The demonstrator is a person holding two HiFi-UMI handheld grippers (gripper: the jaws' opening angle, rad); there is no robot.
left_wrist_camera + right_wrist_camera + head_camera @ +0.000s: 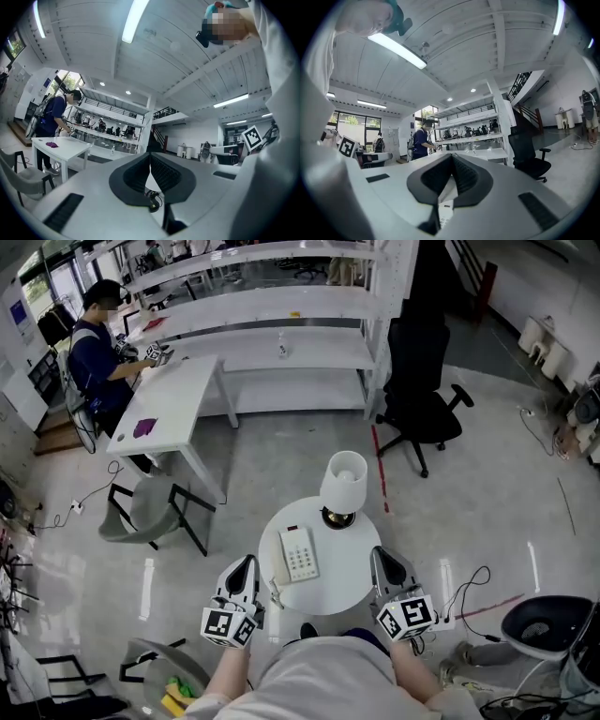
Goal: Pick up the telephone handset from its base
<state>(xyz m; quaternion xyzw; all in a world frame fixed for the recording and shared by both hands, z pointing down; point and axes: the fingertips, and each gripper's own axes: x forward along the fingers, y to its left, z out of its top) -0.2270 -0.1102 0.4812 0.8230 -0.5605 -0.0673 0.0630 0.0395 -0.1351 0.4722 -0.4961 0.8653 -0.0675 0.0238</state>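
A white telephone (pixel 300 553) with a keypad lies on the small round white table (pixel 347 582). Its handset (pixel 282 568) rests along the left side of the base. My left gripper (pixel 246 564) hangs at the table's left edge, close to the handset, with its jaws shut on nothing. At the table's right edge my right gripper (pixel 381 555) is also shut and empty. In the left gripper view the jaw tips (pixel 150 157) meet. The right gripper view shows its tips (pixel 451 157) together, with a bit of the telephone (pixel 444 216) below them.
A table lamp (pixel 342 486) with a white shade stands at the back of the table. A grey chair (pixel 141 512) is on the left and a black office chair (pixel 422 390) further off on the right. Beyond them are a white desk (pixel 178 395) with a seated person (pixel 98 357), and shelving (pixel 281 343). Cables (pixel 469 587) lie on the floor to the right.
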